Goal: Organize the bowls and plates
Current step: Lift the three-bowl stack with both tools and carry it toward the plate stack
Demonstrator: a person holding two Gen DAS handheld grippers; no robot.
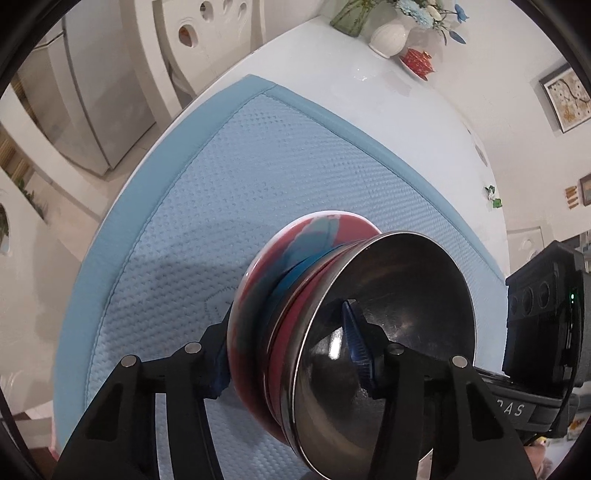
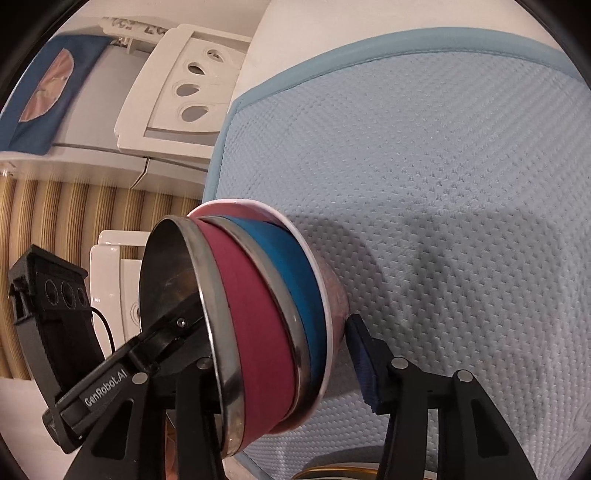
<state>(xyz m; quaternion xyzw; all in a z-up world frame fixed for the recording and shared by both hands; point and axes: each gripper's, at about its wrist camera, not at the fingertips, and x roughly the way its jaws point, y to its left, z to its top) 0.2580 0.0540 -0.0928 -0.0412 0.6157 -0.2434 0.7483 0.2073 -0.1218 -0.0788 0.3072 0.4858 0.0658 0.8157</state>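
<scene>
A nested stack of bowls [image 1: 332,325] hangs tilted on its side above the blue mat [image 1: 221,192]. A steel bowl [image 1: 399,332] sits innermost, then red and blue bands, with a white patterned bowl [image 1: 258,295] outermost. My left gripper [image 1: 291,354] is shut on the stack, one finger inside the steel bowl, one on the patterned outside. In the right wrist view the same stack [image 2: 266,325] shows a red band [image 2: 251,325], a blue band [image 2: 295,288] and a white rim. My right gripper [image 2: 280,347] straddles the stack; its right pad [image 2: 364,365] stands just off the outer bowl.
The blue quilted mat [image 2: 443,184] covers a white table [image 1: 406,110]. A white vase [image 1: 388,37], a green glass vase [image 1: 351,16] and a red dish [image 1: 417,61] stand at the far end. White chairs [image 2: 177,85] stand beside the table. The other gripper's body [image 1: 543,314] is close on the right.
</scene>
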